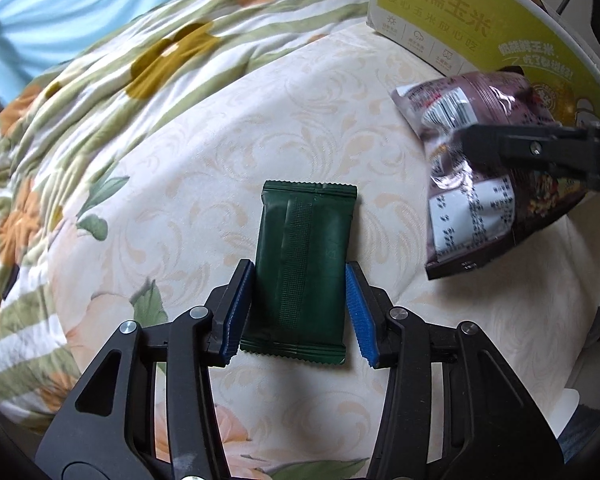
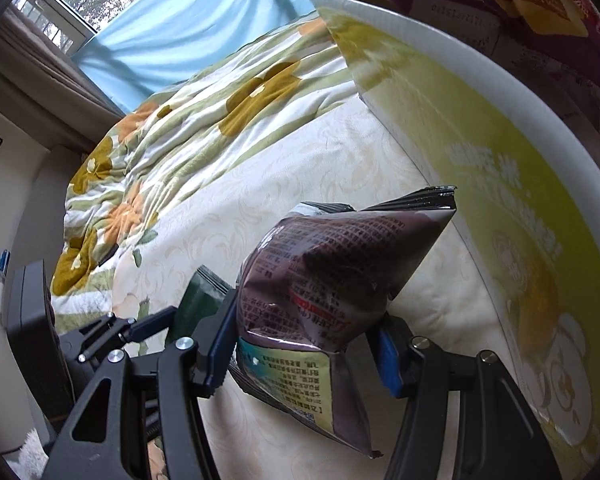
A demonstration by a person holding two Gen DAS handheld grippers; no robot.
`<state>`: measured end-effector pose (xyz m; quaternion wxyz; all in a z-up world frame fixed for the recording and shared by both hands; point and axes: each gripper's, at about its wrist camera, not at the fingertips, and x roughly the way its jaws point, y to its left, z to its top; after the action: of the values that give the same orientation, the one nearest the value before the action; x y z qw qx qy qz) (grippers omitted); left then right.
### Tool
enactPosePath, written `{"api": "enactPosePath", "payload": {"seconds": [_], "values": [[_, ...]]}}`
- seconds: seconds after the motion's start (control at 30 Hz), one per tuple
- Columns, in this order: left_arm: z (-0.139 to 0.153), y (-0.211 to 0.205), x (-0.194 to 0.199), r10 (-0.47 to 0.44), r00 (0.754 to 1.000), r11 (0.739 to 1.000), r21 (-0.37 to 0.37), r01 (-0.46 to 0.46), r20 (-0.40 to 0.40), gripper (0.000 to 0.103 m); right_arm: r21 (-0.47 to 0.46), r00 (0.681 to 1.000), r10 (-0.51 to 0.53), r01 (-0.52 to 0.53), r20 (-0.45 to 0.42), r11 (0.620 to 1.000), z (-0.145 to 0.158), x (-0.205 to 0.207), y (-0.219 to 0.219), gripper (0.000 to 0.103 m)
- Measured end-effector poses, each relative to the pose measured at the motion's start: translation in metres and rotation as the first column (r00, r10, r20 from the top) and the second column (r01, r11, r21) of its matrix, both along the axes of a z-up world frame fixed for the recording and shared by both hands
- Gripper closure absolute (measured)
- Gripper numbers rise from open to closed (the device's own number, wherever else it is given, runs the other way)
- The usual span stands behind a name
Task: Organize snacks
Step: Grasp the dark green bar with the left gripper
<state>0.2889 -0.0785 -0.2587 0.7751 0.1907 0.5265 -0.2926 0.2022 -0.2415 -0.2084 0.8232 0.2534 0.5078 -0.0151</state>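
Observation:
A dark green snack packet (image 1: 304, 276) lies flat on the cream bed sheet (image 1: 227, 152), between the blue pads of my left gripper (image 1: 299, 300). The jaws straddle it with small gaps on both sides, so the gripper is open. My right gripper (image 2: 308, 340) is shut on a purple foil snack bag (image 2: 332, 280) and holds it above the sheet beside a yellow-green cardboard box (image 2: 480, 184). In the left wrist view the purple bag (image 1: 472, 184) hangs at the right under a black finger (image 1: 532, 152). The green packet's edge (image 2: 197, 296) shows in the right wrist view.
The yellow-green box (image 1: 432, 20) stands at the back right with more purple snack bags (image 2: 500, 4) inside. A floral quilt (image 1: 99, 92) is bunched on the left of the bed. A blue curtain (image 2: 187, 32) and window lie beyond.

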Motion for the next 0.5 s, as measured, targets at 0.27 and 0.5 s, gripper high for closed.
{"api": "enactPosePath", "payload": {"seconds": [0.27, 0.5], "values": [[0.001, 0.023, -0.014, 0.065, 0.998, 0.998, -0.002, -0.065, -0.017, 0.061, -0.010, 1.000, 0.029, -0.029, -0.013, 1.000, -0.003, -0.017, 0.004, 0.048], [0.018, 0.036, -0.033, 0.126, 0.991, 0.990, -0.055, -0.128, -0.036, 0.061, -0.022, 0.998, 0.054, -0.054, -0.012, 0.998, 0.004, -0.030, 0.011, 0.048]]}}
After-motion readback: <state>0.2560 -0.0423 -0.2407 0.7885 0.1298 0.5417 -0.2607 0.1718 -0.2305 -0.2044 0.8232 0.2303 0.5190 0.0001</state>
